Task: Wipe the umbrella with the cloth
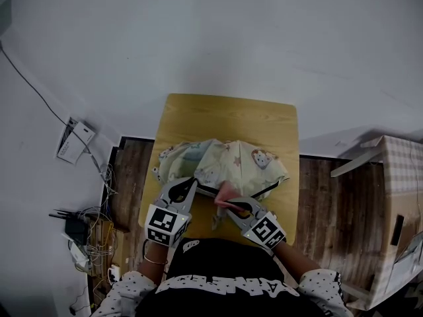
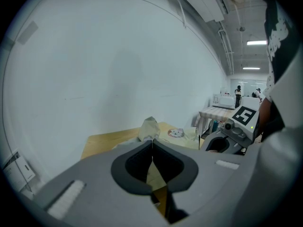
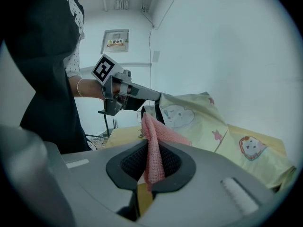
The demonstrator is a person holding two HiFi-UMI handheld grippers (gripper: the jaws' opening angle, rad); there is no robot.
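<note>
Umbrella: pale yellow canopy with cartoon prints, lying half-collapsed across the wooden table, towards the person's side of it. Dark ribs show along its near edge.

Left gripper: jaws together, pinching the near left edge of the canopy. In the left gripper view the jaws meet in a thin line, and a peak of umbrella fabric rises just beyond them. In the right gripper view the canopy lifts up to the tips of this gripper.

Right gripper: jaws clamped on a pink cloth. The right gripper view shows the cloth squeezed upright between the pads, one end hanging below them and the other folding over towards the canopy.

Position of cloth: at the near edge of the canopy, just beside the left gripper's tips. Contact between cloth and umbrella cannot be confirmed from any view.

Surroundings: table set against a white wall; tangled cables on the floor to its left.
</note>
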